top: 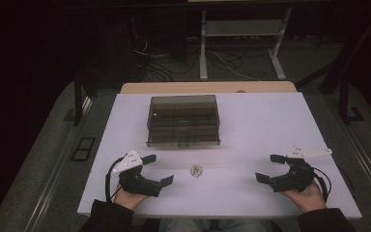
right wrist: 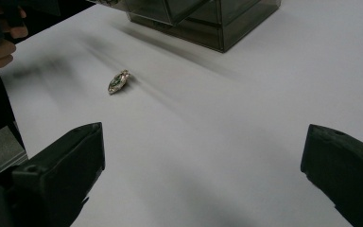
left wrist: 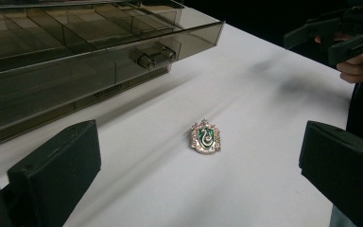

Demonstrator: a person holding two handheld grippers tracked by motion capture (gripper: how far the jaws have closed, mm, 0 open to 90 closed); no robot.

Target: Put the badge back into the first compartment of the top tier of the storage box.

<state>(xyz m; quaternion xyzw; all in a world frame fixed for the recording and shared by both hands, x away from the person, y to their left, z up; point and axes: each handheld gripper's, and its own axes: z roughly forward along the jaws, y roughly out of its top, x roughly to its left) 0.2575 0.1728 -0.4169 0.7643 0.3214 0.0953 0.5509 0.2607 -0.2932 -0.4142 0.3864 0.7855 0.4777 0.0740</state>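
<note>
A small green and silver crest badge (top: 195, 170) lies flat on the white table (top: 251, 121), between the two grippers. In the left gripper view the badge (left wrist: 205, 137) sits just ahead of the wide-apart jaws. My left gripper (top: 158, 169) rests at the front left, open, nothing between its fingers. My right gripper (top: 269, 168) rests at the front right, also open and empty. From the right gripper view the badge (right wrist: 118, 81) lies farther off to the upper left.
A smoky transparent drawer box (top: 183, 120) with several compartments stands at the middle back of the table; its drawer knobs (left wrist: 153, 56) face the front. Table legs and cables (top: 222, 58) lie on the floor beyond the far edge.
</note>
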